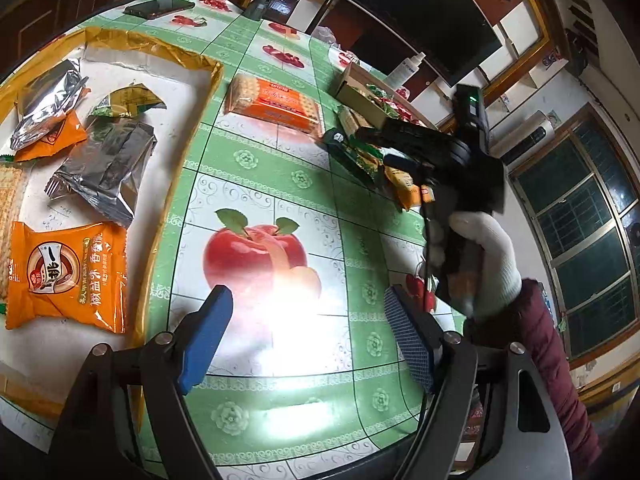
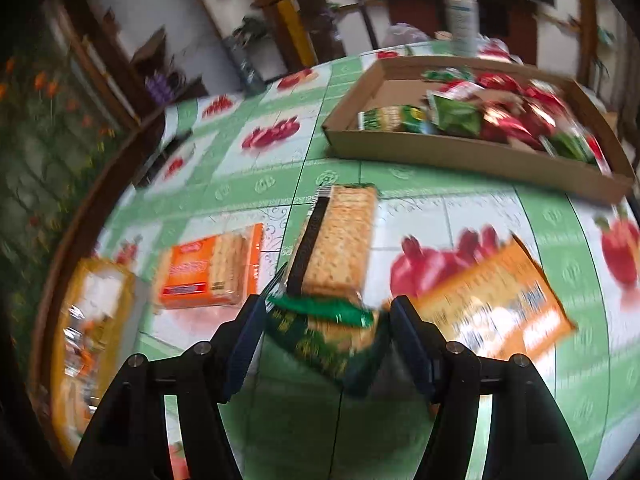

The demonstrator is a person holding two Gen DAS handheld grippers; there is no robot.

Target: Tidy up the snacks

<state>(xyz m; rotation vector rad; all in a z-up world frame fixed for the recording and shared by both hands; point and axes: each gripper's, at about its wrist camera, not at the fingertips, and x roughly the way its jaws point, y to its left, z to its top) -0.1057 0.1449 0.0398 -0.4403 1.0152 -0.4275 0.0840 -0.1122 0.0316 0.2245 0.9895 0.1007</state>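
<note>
The left gripper (image 1: 308, 336) hangs with its fingers apart and nothing between them, over the apple print of the green fruit-patterned tablecloth (image 1: 256, 168), with the gold-rimmed tray (image 1: 176, 184) of foil and orange snack packets just to its left. Beyond the apple print lies an orange cracker pack (image 1: 276, 106), and to its right the right gripper (image 2: 324, 322), held in a white-gloved hand (image 1: 486, 264), has a green cracker pack (image 2: 340, 264) between its fingers; the blur hides whether the pads press on it. A cardboard box (image 2: 460, 152) of red and green packets sits farther back.
</note>
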